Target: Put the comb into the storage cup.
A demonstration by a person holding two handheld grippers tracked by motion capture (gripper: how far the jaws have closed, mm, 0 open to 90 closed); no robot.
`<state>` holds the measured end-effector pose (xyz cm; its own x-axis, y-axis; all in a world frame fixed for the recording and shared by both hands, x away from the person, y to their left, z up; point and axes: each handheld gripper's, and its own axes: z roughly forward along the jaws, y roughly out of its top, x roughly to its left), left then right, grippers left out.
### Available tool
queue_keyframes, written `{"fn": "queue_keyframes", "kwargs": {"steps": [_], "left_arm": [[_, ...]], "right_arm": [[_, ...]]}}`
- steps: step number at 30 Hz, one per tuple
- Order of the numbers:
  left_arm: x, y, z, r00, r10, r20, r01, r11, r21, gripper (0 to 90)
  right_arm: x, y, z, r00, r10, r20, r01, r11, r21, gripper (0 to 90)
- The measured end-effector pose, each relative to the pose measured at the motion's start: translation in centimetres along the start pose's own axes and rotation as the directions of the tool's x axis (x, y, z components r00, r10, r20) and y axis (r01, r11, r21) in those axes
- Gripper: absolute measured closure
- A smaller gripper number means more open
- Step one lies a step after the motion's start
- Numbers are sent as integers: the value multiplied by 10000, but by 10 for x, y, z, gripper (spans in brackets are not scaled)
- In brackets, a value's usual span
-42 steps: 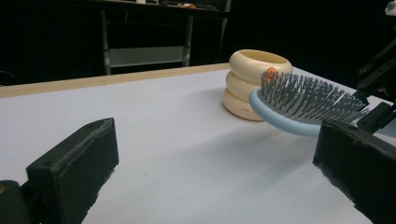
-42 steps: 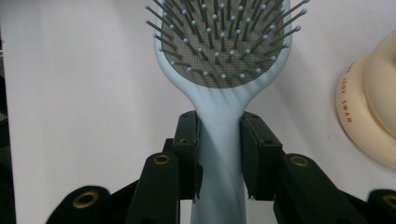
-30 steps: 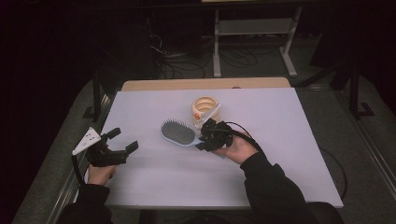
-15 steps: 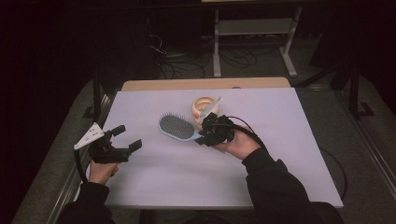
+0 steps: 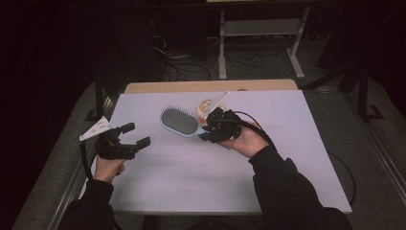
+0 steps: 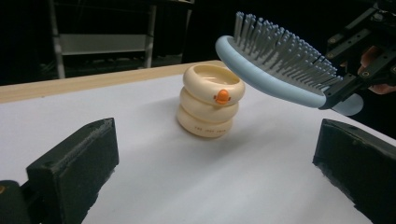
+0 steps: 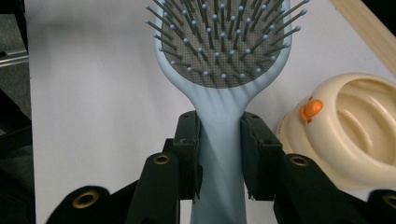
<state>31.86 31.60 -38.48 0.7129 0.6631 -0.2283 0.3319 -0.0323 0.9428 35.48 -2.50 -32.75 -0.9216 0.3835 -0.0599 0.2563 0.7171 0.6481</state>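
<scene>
Nearest to me, the left gripper (image 5: 129, 135) hangs over the left edge of the white worktop (image 5: 191, 177), its two black fingers (image 6: 74, 168) spread wide apart with nothing between them. Looking out through that gap, the bare sheet runs on to the cream stacked ring toy (image 6: 211, 100) with its small orange knob, and the brush head floats above and to the right of that toy, well beyond the fingertips.

Farther across, the right gripper (image 5: 207, 130) has its fingers (image 7: 187, 149) clamped on the pale blue hairbrush (image 7: 219, 93), one pad on each side of the handle just below where the head widens. The head sticks out straight past the fingertips, bristles facing up, and the brush is held clear of the worktop with its head tipped upward. The ring toy (image 7: 355, 130) sits just beside the right-hand finger, close to the brush but not touching it.
</scene>
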Motion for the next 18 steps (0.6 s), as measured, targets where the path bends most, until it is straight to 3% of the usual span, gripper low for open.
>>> {"fn": "queue_keyframes", "kwargs": {"steps": [5, 16, 18], "left_arm": [[-5, 8, 10, 9999, -140, 20, 140, 9999, -70, 0], [-12, 22, 26, 9950, -809, 587, 838, 9953, -487, 0], [-14, 25, 28, 9953, -758, 599, 790, 9955, -531, 0]], "right_arm": [[-2, 5, -3, 10000, -59, 73, 60, 9999, -99, 683], [-3, 12, -17, 9995, -140, 270, 151, 9991, -407, 683], [-4, 14, -19, 9994, -139, 310, 153, 9988, -467, 683]]}}
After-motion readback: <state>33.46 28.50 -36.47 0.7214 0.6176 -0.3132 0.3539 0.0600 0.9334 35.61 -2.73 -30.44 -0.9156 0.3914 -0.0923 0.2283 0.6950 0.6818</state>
